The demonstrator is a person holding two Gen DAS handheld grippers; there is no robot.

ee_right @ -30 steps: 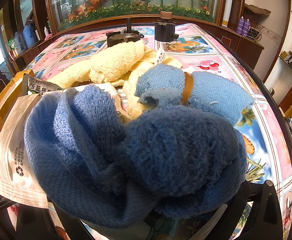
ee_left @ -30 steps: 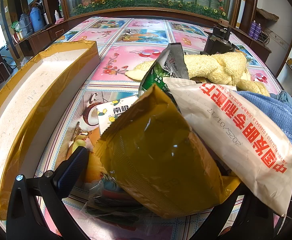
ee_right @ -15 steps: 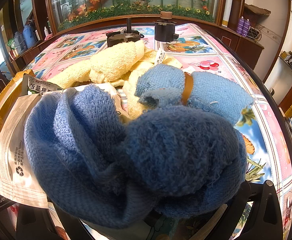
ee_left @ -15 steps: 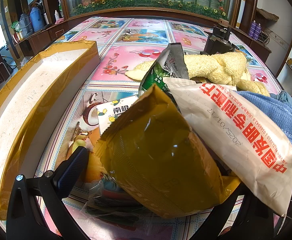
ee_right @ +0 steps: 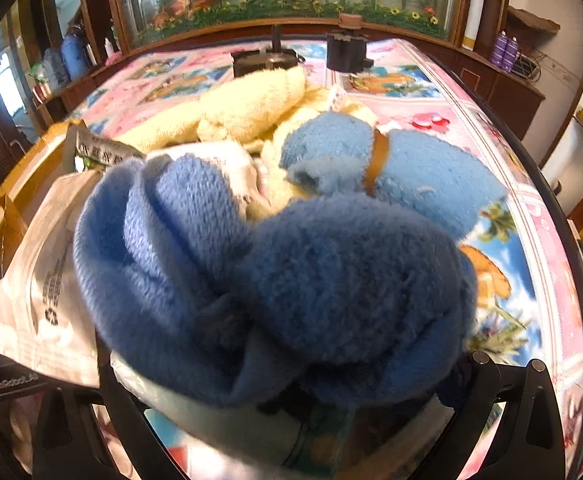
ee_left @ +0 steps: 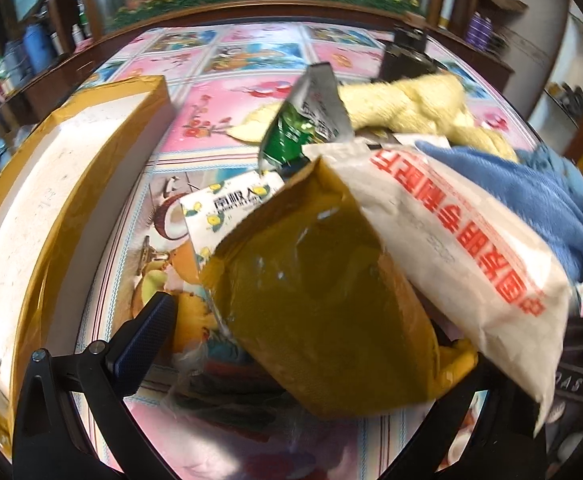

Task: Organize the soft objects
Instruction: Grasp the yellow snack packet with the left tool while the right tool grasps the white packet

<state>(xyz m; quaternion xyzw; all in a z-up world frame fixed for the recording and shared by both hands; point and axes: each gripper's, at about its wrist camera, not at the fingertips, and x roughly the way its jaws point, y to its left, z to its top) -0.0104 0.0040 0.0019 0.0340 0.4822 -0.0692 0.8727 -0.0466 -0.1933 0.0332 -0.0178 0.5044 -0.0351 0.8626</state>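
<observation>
1. Currently, left gripper (ee_left: 291,344): jaws spread wide; left finger (ee_left: 147,336) clear of everything, right finger hidden under the packets. Yellow-brown padded pouch (ee_left: 323,320) sits between the fingers; no clamping seen.
2. White packet with red print (ee_left: 463,248) leans on the pouch's right side, reaching down to the right finger area. Contact with that finger: cannot tell.
3. Green-and-silver sachet (ee_left: 307,120) stands tilted behind the pouch; small white card with yellow flowers (ee_left: 227,208) lies flat on the tablecloth (ee_left: 219,120) just left of the pouch.
4. Long box taped in brown (ee_left: 51,184) along the table's left edge, well apart from the pile.
5. Right gripper (ee_right: 291,420): finger frames visible at both lower corners, tips buried under a crumpled blue towel (ee_right: 275,288). Jaw state: cannot tell.
6. Blue towel fills the foreground, partly resting on the white packet (ee_right: 39,288) at left.
7. Rolled blue towel with brown band (ee_right: 411,168) lies just behind, touching the crumpled one.
8. Yellow towels (ee_right: 243,108) heaped farther back, beside the roll; two dark fixtures (ee_right: 263,60) beyond them.
9. Both views motion-blurred.
</observation>
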